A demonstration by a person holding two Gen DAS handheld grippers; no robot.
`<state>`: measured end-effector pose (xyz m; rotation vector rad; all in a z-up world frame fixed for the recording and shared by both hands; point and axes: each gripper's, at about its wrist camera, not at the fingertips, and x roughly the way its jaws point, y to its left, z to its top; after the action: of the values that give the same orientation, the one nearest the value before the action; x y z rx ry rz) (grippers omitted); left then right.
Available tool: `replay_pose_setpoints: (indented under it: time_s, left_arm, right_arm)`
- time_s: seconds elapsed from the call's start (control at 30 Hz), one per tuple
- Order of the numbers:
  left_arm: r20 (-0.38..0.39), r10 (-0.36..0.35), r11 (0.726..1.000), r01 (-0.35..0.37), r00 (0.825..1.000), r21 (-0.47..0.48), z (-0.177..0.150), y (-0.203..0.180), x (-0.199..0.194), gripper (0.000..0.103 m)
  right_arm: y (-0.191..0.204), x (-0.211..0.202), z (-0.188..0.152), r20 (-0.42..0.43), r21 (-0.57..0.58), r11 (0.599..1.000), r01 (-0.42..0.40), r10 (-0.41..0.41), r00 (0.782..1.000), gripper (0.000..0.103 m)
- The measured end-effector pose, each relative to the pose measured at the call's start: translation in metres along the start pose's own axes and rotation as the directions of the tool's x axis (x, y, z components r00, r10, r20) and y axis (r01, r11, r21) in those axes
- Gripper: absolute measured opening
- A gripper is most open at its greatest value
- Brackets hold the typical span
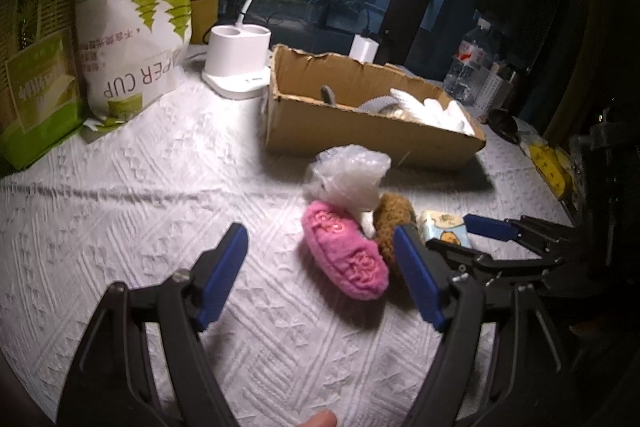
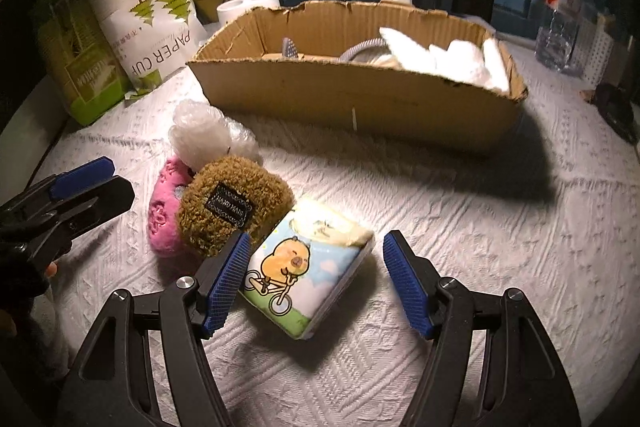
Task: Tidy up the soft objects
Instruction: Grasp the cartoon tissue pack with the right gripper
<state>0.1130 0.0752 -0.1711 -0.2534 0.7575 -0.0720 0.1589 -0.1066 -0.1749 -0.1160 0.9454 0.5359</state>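
Soft objects lay clustered on the white textured tabletop (image 2: 460, 227), near the front wall of the cardboard box (image 2: 360, 99). The pink plush (image 1: 344, 255) touched the brown plush (image 2: 232, 203), with a bubble-wrap bundle (image 2: 204, 135) resting against both. The tissue pack (image 2: 308, 267) lay between the parted fingers of the right gripper (image 2: 316, 275), ungripped. The left gripper (image 1: 324, 263) stood spread wide around the pink plush, clamping nothing. White fabric (image 2: 452, 59) filled the box's right end.

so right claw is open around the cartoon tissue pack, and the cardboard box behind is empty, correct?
Not quite. The right claw is open around the tissue pack, but the cardboard box isn't empty: the right wrist view shows white soft items inside.
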Motion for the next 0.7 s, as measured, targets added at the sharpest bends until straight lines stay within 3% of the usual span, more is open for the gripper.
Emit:
replay_pose_setpoints:
  time_s: [0.33, 0.7]
  left_arm:
    - [-0.019, 0.004, 0.999, -0.004, 1.000, 0.037, 0.002, -0.018, 0.007, 0.076]
    - [-0.043, 0.003, 0.991, 0.003, 0.999, 0.135, 0.007, -0.058, 0.023, 0.076]
  right_arm:
    - [0.003, -0.002, -0.003, -0.001, -0.035, 0.998, -0.051, 0.051, 0.999, 0.061]
    - [-0.032, -0.022, -0.005, 0.051, 0.005, 0.999, -0.045, 0.045, 0.998, 0.059]
